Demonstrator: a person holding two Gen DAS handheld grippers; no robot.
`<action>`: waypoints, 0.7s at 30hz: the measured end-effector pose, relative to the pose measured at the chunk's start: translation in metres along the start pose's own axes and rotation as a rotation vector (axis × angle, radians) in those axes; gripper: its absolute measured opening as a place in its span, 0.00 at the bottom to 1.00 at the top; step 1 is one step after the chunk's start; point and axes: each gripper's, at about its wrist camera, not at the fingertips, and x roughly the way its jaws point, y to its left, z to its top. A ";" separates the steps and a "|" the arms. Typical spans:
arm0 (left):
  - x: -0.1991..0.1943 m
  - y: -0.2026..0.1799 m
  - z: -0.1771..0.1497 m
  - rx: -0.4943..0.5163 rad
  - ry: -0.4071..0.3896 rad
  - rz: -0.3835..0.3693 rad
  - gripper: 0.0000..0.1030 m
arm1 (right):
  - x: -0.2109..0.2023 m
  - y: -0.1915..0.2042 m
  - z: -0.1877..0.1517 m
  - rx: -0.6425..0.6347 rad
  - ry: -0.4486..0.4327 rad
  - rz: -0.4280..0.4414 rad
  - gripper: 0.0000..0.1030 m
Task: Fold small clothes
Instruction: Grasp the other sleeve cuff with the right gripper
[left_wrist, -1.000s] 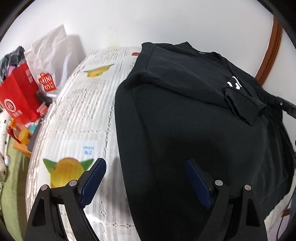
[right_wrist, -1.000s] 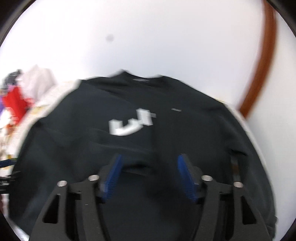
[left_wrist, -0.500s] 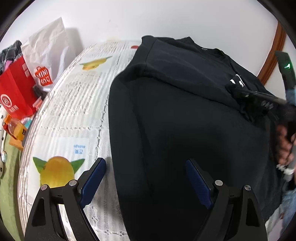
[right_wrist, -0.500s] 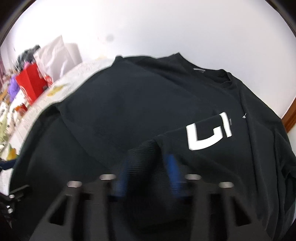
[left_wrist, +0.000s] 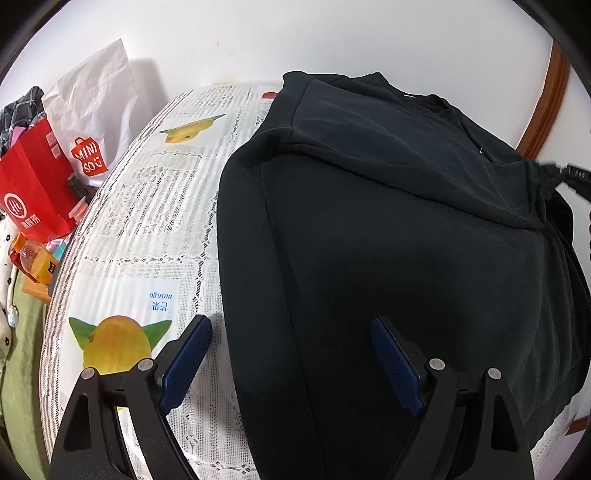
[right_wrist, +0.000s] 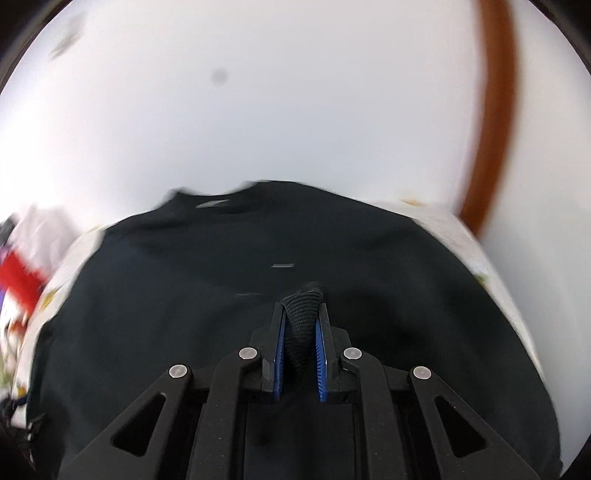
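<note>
Sweatshirt cuff now in right claw

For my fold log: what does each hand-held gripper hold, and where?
Right hand-held gripper pinches the black sweatshirt by its ribbed cuff; left hand-held gripper holds nothing.

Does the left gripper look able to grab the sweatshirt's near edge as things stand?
Probably yes: the left gripper is open, straddling the black sweatshirt edge on the tablecloth, with nothing between.
</note>
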 end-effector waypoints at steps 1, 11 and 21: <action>0.000 0.001 0.000 -0.004 -0.001 -0.006 0.84 | 0.005 -0.013 0.001 0.032 0.026 -0.018 0.16; -0.013 0.003 0.007 -0.008 -0.039 0.006 0.84 | 0.008 0.016 -0.029 -0.128 0.010 -0.034 0.33; -0.021 0.010 -0.007 -0.002 -0.020 0.007 0.84 | 0.017 0.004 -0.061 -0.079 0.079 -0.111 0.35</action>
